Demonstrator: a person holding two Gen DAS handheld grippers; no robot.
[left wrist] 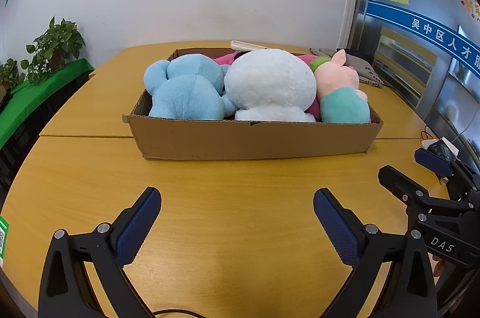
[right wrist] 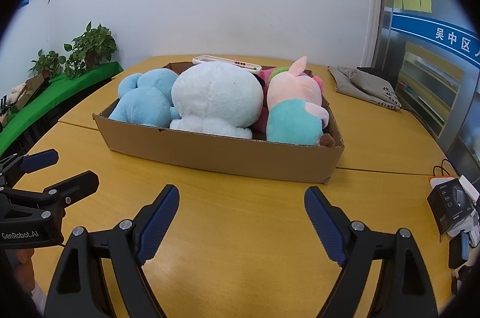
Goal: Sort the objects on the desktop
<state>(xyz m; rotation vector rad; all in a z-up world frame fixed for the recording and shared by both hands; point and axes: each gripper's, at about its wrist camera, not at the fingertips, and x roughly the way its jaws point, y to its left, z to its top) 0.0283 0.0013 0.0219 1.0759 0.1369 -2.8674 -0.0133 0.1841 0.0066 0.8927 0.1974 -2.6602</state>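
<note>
plush toys, a blue one [left wrist: 186, 90], a white one [left wrist: 270, 84] and a pink pig [left wrist: 342, 90], are seen packed in a cardboard box [left wrist: 252, 138] on the yellow table [left wrist: 234, 210], while the left gripper [left wrist: 237, 225] and right gripper [right wrist: 241, 222] are held wide apart and empty before it.

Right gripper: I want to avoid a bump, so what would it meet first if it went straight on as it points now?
The right gripper, jaws open and empty, points down at bare tabletop. It would probably meet that first, just short of the cardboard box.
</note>
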